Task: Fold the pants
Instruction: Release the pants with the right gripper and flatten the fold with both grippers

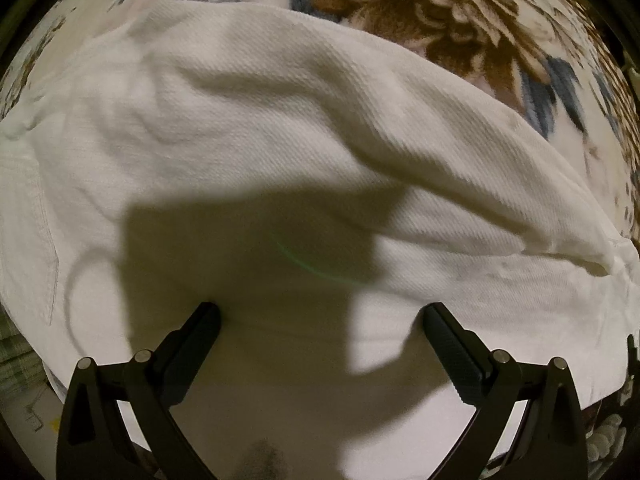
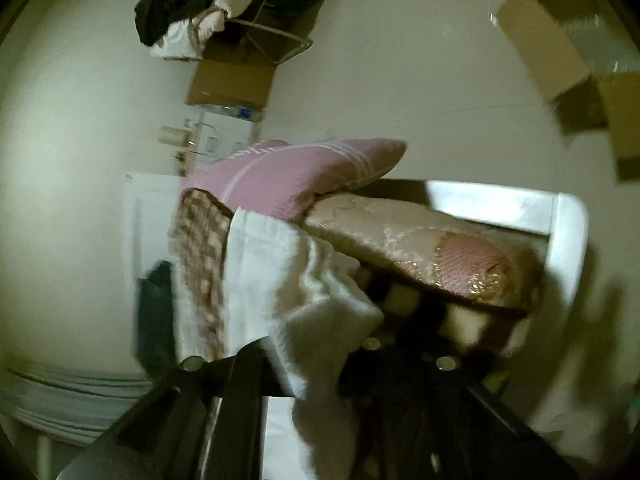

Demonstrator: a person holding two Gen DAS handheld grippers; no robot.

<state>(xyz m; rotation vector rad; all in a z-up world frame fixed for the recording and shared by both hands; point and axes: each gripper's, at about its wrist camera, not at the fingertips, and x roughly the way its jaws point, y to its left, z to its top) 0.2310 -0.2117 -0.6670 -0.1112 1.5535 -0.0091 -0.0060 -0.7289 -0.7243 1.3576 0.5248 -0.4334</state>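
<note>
Floral blanket [image 1: 460,8] underlies white pants [image 1: 280,140]; soft, limp twill, best pinched at hem; left gripper [image 1: 320,320] gapes wide, empty, above them; right gripper [image 2: 308,364] clamps a fabric edge.

The white pants [image 1: 280,140] run past the left wrist view's left and lower edges, so neither waistband nor hems show, and the gripper's shadow darkens their middle. The floral blanket [image 1: 460,12] under them is cut off at the top and right. In the right wrist view everything is smeared by motion blur — the right gripper [image 2: 304,364] is a dark mass whose fingertips are buried under white cloth. The cardboard boxes [image 2: 560,64] at the upper right are streaked and cropped.
</note>
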